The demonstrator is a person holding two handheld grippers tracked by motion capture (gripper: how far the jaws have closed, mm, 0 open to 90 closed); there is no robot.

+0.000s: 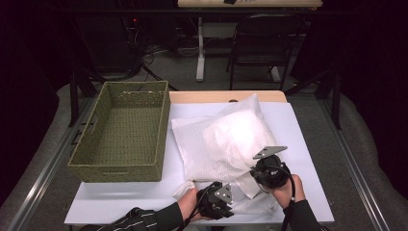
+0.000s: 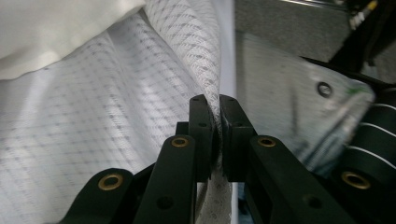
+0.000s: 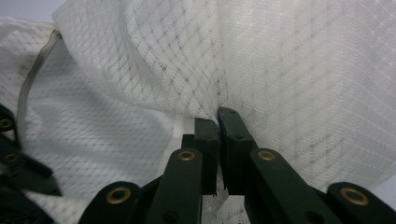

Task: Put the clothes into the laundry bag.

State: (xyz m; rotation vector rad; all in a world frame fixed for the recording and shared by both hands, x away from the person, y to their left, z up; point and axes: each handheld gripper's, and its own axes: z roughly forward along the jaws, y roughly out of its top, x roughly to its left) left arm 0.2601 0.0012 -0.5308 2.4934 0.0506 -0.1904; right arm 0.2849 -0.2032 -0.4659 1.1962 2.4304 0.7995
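Observation:
A white pillow [image 1: 231, 130] lies on the table inside a white mesh pillowcase [image 1: 211, 154], whose open end hangs loose toward the front edge. In the high view my left gripper [image 1: 230, 192] is at that loose end and my right gripper [image 1: 255, 171] is just right of it at the pillow's front corner. In the left gripper view the left gripper [image 2: 219, 105] is shut on an upright fold of the mesh pillowcase [image 2: 116, 116]. In the right gripper view the right gripper [image 3: 217, 119] is shut on the lower edge of the pillowcase [image 3: 303, 93], with mesh showing between its jaws.
A green woven basket [image 1: 91, 144] stands empty on the left part of the white table [image 1: 298, 159], close against the pillow's left side. A black chair [image 1: 262, 43] and a table leg stand beyond the far edge. The front edge is right under my hands.

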